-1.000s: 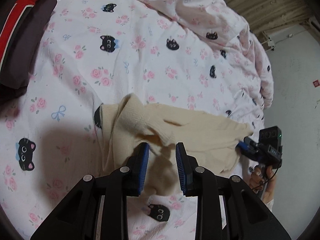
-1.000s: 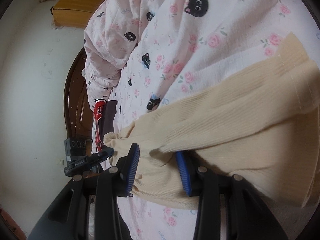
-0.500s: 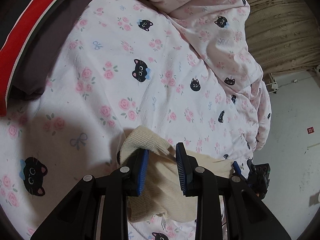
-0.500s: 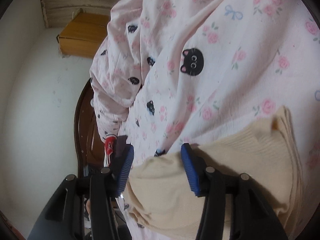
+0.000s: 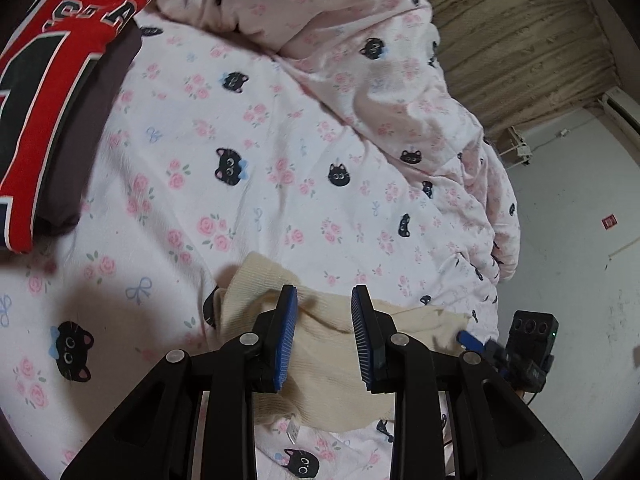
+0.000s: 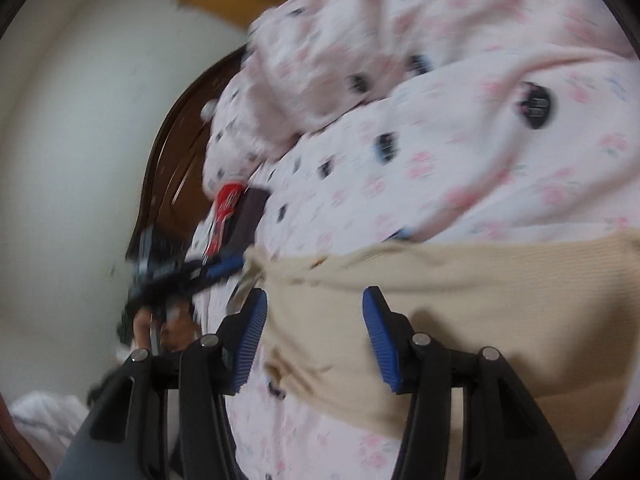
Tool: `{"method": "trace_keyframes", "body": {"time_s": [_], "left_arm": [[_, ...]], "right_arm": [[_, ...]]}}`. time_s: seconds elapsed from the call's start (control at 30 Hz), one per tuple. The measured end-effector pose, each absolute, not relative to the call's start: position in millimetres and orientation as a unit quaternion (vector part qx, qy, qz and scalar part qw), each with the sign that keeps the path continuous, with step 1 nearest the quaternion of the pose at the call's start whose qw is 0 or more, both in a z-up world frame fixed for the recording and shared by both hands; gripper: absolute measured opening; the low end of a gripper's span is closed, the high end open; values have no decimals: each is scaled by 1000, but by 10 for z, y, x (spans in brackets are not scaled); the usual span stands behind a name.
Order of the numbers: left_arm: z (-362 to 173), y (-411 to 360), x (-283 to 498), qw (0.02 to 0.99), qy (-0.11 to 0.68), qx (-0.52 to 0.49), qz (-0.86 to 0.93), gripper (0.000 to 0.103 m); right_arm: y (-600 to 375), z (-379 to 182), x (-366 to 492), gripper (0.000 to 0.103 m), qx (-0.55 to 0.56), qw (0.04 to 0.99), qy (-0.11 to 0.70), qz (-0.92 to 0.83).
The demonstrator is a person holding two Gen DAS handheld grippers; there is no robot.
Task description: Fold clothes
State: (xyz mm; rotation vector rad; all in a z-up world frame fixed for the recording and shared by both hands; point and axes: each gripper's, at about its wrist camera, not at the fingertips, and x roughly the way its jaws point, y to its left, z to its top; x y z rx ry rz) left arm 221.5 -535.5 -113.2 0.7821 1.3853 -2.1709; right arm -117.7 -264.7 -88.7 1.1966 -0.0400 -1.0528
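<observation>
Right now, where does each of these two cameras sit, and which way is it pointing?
Left wrist: on the left gripper, looking along its open fingers over the cream top and cat-print bedding toward the right gripper.
Right wrist: on the right gripper, fingers open over the top, facing the headboard; blurred.
Shared: top, bedding, red garment, and each other's gripper.

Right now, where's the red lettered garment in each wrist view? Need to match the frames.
Left wrist: red lettered garment at upper left, lying on a dark folded piece, on the cat-print bedding.
Right wrist: blurred, small, left of centre, beside the wooden headboard.
Shared landmark: the cream knit garment, low in both views.
</observation>
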Motion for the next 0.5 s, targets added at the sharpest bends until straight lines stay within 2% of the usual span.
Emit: {"method": "trace_keyframes", "body": {"time_s": [0.17,0.37,0.5], "left_arm": [[-1180,-5351,2165,217,503,297,-782,25],[-1242,-5297,2106,211,501,310,-780,25],[-1233,-5264,2096,210,498,310,-782,25]], "right_arm": [[-2526,-789,-530,52,497,755,68,-422],[-2426,-850,100,52,458,774,172,-403],[-2486,-882,161,52,454,769,178,-414]]}}
